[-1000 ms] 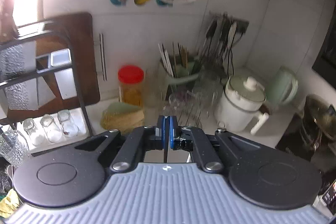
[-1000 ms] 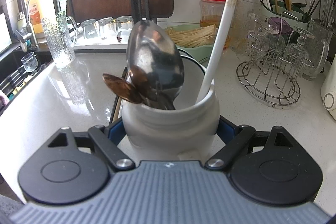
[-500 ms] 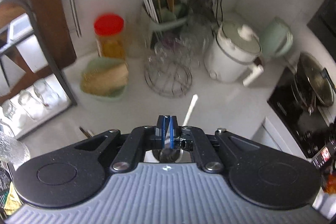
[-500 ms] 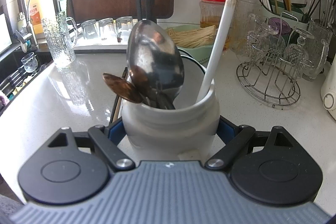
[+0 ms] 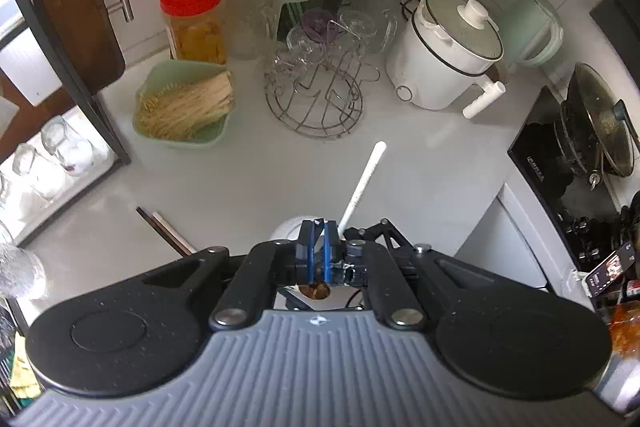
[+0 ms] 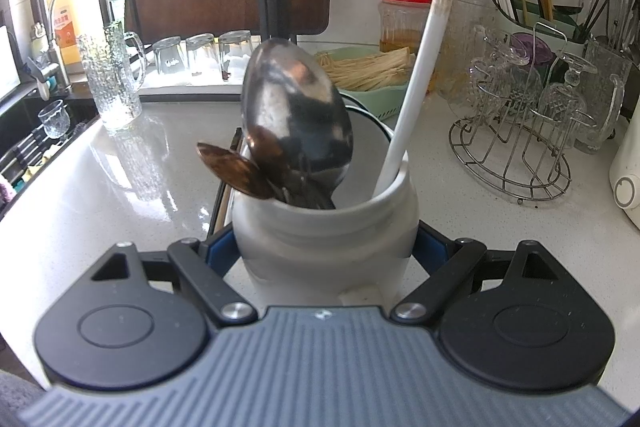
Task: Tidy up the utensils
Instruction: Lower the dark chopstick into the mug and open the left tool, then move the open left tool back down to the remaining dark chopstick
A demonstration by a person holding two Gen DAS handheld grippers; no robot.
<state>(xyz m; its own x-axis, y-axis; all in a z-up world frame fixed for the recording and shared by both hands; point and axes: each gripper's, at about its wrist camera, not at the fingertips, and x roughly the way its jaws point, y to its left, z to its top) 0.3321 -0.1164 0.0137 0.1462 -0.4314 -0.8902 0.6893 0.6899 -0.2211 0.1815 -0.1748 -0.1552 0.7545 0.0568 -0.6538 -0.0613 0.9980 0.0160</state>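
Clearly, the right tongs (image 6: 326,247) pinch a round, glossy white ceramic jar (image 6: 326,239) by its sides, standing on the smooth pale speckled surface (image 6: 120,187). Inside the jar lean three utensils: one large polished steel spoon (image 6: 298,119), one small coppery spoon (image 6: 232,169) to its left and one long matte white handle (image 6: 424,51) on the right. The left tongs (image 5: 318,247), pressed together, hang just above the jar's mouth. Two dark chopsticks (image 5: 164,229) lie left of them.
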